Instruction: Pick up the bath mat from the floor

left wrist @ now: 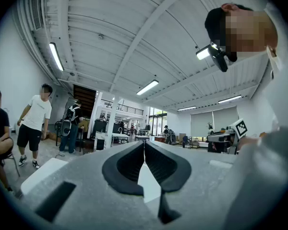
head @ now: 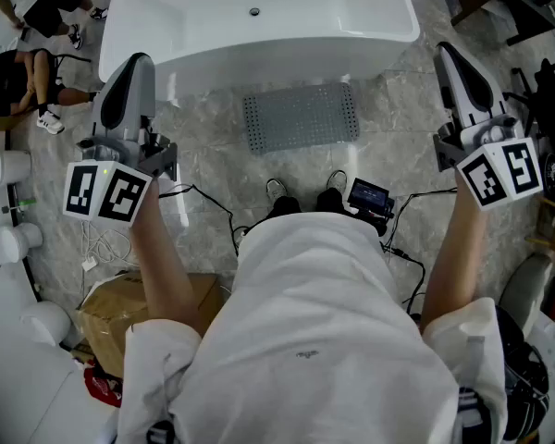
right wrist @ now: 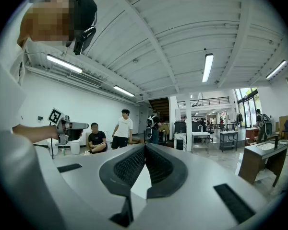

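Grey perforated rectangular rubber bath mat point(head: 301, 117) lay flat on the marble floor point(head: 398, 109), just beside the white bathtub point(head: 259, 35). Left gripper point(head: 139, 63) and right gripper point(head: 449, 55) were both closed, empty, level, well apart from it. Mat probably light, floppy (may cling to tile), so pinch a near corner.

Bare floor point(head: 213, 151) lies open to the left and right of the bath mat point(head: 301, 117), whose far edge is closed off by the bathtub point(head: 259, 35) and near side by the person's shoes point(head: 279, 198), with cables point(head: 213, 203) and a black device point(head: 368, 195) just beside them.
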Available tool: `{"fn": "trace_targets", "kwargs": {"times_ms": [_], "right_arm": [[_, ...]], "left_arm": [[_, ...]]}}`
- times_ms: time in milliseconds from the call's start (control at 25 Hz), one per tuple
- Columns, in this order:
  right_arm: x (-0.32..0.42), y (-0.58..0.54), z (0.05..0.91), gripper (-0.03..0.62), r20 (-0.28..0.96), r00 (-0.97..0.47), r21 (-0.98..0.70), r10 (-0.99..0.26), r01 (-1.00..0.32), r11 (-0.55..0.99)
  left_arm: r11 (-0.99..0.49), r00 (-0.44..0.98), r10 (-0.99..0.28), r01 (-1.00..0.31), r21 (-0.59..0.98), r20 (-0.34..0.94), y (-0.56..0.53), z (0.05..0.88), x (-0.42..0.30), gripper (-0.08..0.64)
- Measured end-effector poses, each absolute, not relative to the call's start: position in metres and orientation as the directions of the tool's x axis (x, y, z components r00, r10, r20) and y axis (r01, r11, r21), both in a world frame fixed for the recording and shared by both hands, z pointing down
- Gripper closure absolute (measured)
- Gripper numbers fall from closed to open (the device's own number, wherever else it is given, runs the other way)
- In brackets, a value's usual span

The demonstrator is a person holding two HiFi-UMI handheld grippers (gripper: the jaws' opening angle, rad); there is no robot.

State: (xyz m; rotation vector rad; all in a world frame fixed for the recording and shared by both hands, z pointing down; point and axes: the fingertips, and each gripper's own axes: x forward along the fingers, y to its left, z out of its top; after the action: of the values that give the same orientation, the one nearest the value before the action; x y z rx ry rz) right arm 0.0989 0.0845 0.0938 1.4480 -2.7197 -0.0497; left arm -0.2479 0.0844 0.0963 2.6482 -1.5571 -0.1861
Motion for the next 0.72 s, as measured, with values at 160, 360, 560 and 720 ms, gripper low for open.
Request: {"fn": "trace_targets", "kwargs": {"times_ms": [160, 360, 560, 720], "right_arm": [[0.098, 0.084, 0.092, 0.583, 0.031, -0.554, 0.043, -0.832, -0.831, 0.555], [0.099, 0.085, 0.09, 0.583, 0.022, -0.55, 0.021, -0.835, -0.835, 0.55], [0.098, 0.084, 0.094, 0.583, 0.035, -0.543, 0.021, -0.839, -0.839, 0.544], [0.097, 0.081, 0.102, 0.583, 0.05, -0.539, 0.012, -0.841, -0.842, 0.54]], "left_arm": [[-0.488, 0.483, -0.873, -0.865, 0.116, -0.07, 0.085, 0.096, -0.25, 0.541], [-0.491, 0.486, -0.871, -0.863, 0.115, -0.07, 0.086, 0.095, -0.251, 0.541], [-0.498, 0.495, -0.867, -0.858, 0.121, -0.061, 0.084, 0.1, -0.252, 0.541], [-0.504, 0.502, -0.863, -0.854, 0.13, -0.048, 0.08, 0.108, -0.251, 0.541]]}}
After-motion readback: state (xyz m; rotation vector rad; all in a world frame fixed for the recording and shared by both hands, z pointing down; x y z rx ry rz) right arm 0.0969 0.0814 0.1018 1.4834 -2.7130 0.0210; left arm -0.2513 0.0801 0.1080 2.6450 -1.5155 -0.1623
